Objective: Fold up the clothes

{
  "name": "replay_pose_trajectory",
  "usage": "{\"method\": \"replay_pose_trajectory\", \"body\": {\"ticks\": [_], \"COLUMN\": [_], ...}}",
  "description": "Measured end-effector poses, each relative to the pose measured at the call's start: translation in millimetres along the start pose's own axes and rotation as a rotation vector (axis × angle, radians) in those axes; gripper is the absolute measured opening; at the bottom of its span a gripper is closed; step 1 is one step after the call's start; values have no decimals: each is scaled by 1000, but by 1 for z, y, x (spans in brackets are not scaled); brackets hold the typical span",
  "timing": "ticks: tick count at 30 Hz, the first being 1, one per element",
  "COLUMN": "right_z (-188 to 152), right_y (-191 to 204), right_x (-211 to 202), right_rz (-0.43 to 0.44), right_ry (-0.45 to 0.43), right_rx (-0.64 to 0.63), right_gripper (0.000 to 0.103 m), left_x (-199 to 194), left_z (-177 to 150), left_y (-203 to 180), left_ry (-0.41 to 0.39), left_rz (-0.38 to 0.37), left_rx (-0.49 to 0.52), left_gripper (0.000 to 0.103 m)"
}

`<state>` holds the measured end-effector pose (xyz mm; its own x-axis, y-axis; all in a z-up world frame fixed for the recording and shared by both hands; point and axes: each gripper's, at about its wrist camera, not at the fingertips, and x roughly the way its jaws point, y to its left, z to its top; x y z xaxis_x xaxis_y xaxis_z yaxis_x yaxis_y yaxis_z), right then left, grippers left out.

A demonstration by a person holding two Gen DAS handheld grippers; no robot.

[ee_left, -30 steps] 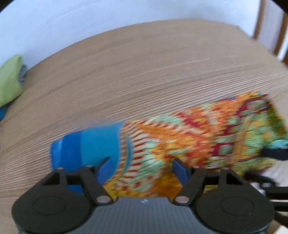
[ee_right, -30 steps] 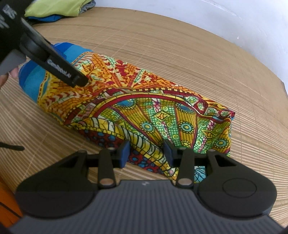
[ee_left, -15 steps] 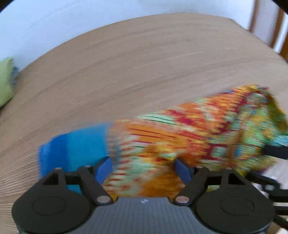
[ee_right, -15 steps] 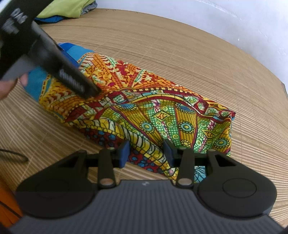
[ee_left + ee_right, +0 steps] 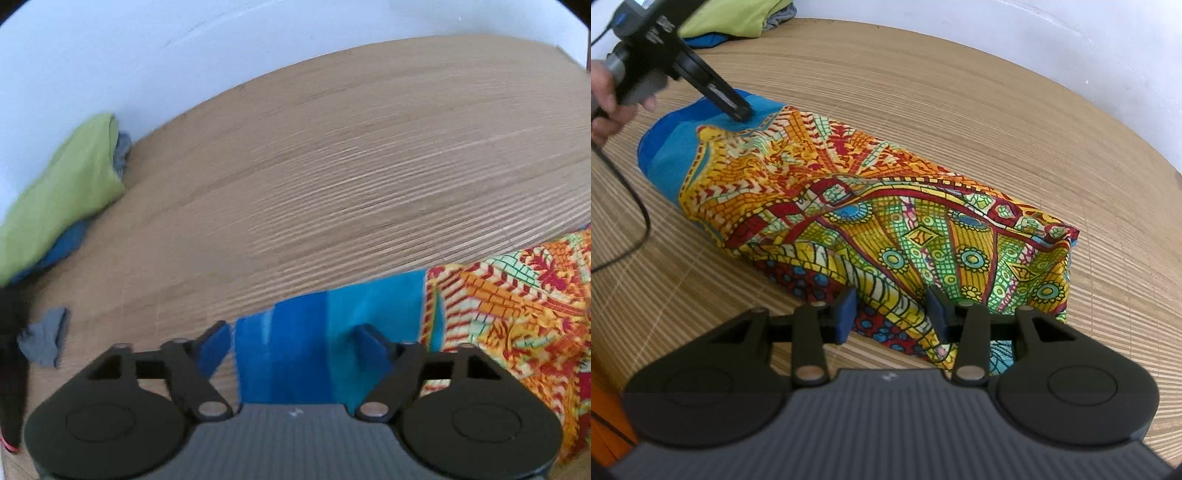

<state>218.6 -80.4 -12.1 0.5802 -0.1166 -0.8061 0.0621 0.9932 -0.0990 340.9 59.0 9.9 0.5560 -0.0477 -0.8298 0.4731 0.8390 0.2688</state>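
1. A folded patterned garment (image 5: 871, 218), printed in orange, yellow, green and red with a plain blue band at one end, lies in a long bundle on the table (image 5: 960, 110), whose top is covered in fine bamboo-like slats.
2. The left hand-held gripper (image 5: 291, 345) has its jaws apart over the blue band; the right wrist view shows its black tip (image 5: 737, 107) touching or just above the blue cloth near the printed edge, and I cannot tell which.
3. A person's hand (image 5: 609, 99) grips its handle at the left edge of that view.
4. The right hand-held gripper (image 5: 890, 314) has its jaws apart at the near edge of the garment, with printed cloth showing between the blue pads (image 5: 844, 314); it is not clamped.
5. A stack of folded clothes with a lime-green piece (image 5: 59, 195) on top sits at the far corner by the white wall (image 5: 184, 55).
6. A small grey cloth (image 5: 44, 343) lies on the table, well apart from the garment.
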Motion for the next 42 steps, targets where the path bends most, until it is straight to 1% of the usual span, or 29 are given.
{"method": "replay_pose_trajectory", "body": {"ticks": [2,4,6,7,8,11,13,14,17,19,21,22,23,24,25,27,29,31,33,34,37,38,41,42], "right_z": [-1,-2,-2,1,5,11,16,18,23,17,10,7,3,-1,-5,-14,-21,-25,-27,-28,-30,-30,-32,-33], "right_y": [-1,0,5,8,11,20,27,30,37,28,14,8,1,-4,-9,-20,-29,-32,-34,-35,-37,-38,-39,-40], "right_x": [-6,-15,-30,-36,-38,-30,-25,-22,-15,-22,-27,-28,-28,-27,-27,-26,-25,-22,-21,-21,-20,-20,-19,-19], "right_rz": [-1,0,29,57,80,86,90,92,93,60,27,7,-19,-47,-77,-133,-172,-198,-210,-212,-218,-220,-225,-225], "right_ry": [-17,-52,-130,-163,-178,-163,-152,-147,-133,-138,-125,-117,-103,-88,-70,-41,-19,6,17,19,24,26,31,33], "right_rx": [16,29,7,-6,-15,-35,-49,-55,-70,-43,0,22,46,70,92,135,169,168,166,164,160,159,155,155], "right_gripper": [44,45,45,45,45,44,44,44,44,44,44,44,44,44,44,44,44,44,44,44,44,44,44,44], "left_x": [-18,-41,-59,-63,-67,-59,-56,-54,-53,-47,-36,-30,-24,-20,-17,-18,-27,-40,-51,-53,-55,-49,-20,-20], "left_z": [-13,-35,-56,-62,-67,-78,-84,-87,-93,-95,-95,-94,-94,-94,-95,-92,-84,-71,-57,-52,-43,-44,-56,-58], "left_y": [17,31,43,48,52,51,45,45,43,43,43,45,47,49,51,55,59,65,65,68,84,90,111,116], "left_ry": [-14,-33,-46,-47,-47,-23,-27,-37,-113,-132,-126,-116,-107,-102,-99,-102,-120,-145,-176,-180,-172,-150,-56,-56], "left_rz": [-44,-83,-150,-176,-197,-207,-203,-204,-252,-280,-288,-296,-309,-333,-362,-383,-379,-371,-336,-320,-278,-241,-97,-105], "left_rx": [-37,-86,-147,-163,-175,-178,-171,-168,-167,-170,-185,-196,-208,-220,-233,-255,-266,-267,-233,-228,-231,-237,-260,-271], "left_gripper": [75,76,77,77,77,76,74,71,67,65,64,62,53,38,10,8,7,7,7,1,1,0,0,0]}}
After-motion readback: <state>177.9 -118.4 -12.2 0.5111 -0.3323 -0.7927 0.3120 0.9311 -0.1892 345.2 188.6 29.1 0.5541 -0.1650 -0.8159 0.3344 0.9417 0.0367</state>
